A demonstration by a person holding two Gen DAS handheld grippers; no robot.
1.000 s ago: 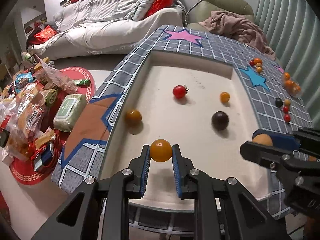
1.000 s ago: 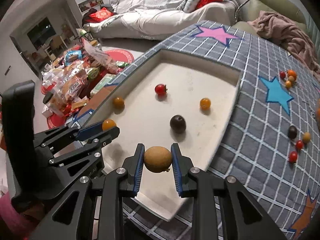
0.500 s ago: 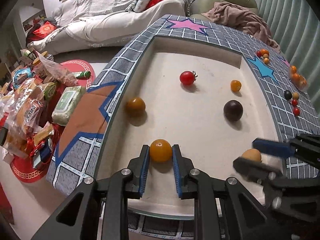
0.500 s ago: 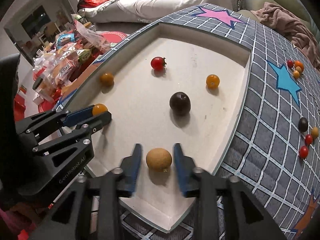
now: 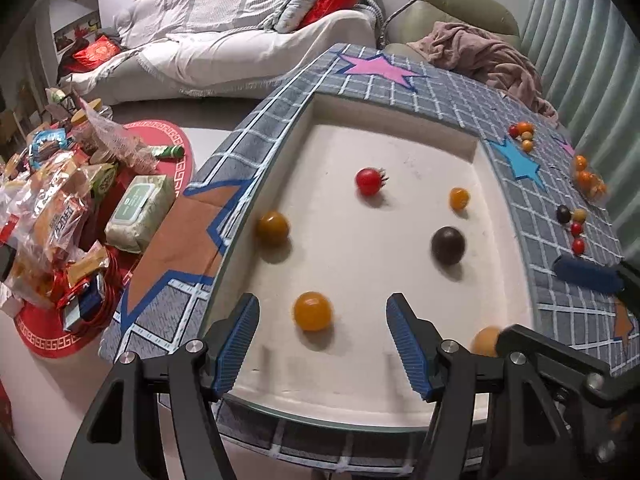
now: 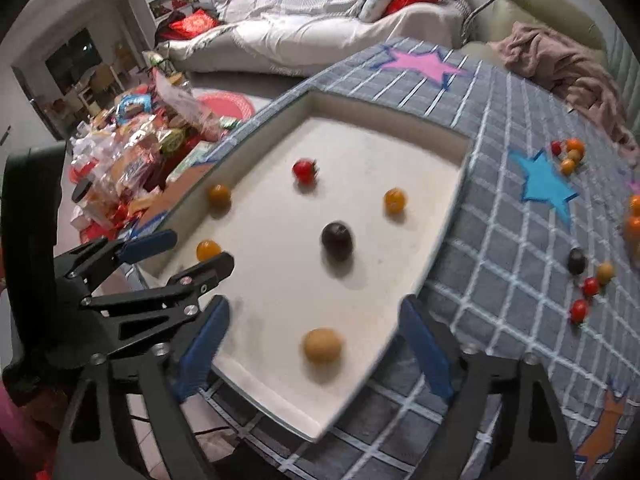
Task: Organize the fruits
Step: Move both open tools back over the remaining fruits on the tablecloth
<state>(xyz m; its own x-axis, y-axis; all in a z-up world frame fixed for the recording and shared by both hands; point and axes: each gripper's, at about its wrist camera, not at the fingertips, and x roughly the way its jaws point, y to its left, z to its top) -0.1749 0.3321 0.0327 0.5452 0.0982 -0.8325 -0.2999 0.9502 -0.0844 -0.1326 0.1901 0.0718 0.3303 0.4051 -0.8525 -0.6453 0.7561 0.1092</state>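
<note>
- Left gripper (image 5: 322, 344) has its jaws opening, pads clear on both sides of an orange tomato (image 5: 312, 311) that sits free on the tray floor between them; it grips nothing
- Right gripper (image 6: 316, 354) has its jaws opening very wide; a tan round fruit (image 6: 322, 345) lies loose between the fingers near the tray's front edge, touched by neither pad
- Both fruits seem to have been set down inside the white tray (image 5: 400, 384), whose raised rim probably keeps round fruit from rolling off
- 4 more pieces are spread across the tray: a red tomato (image 5: 370, 181), a dark plum-like fruit (image 5: 448, 245), an amber fruit (image 5: 272, 227) by the left wall and a small orange one (image 5: 459, 198)
- Small clusters of cherry tomatoes (image 6: 588, 286) lie on the star-patterned cloth (image 6: 500, 240) beside the tray, likely not yet sorted
</note>
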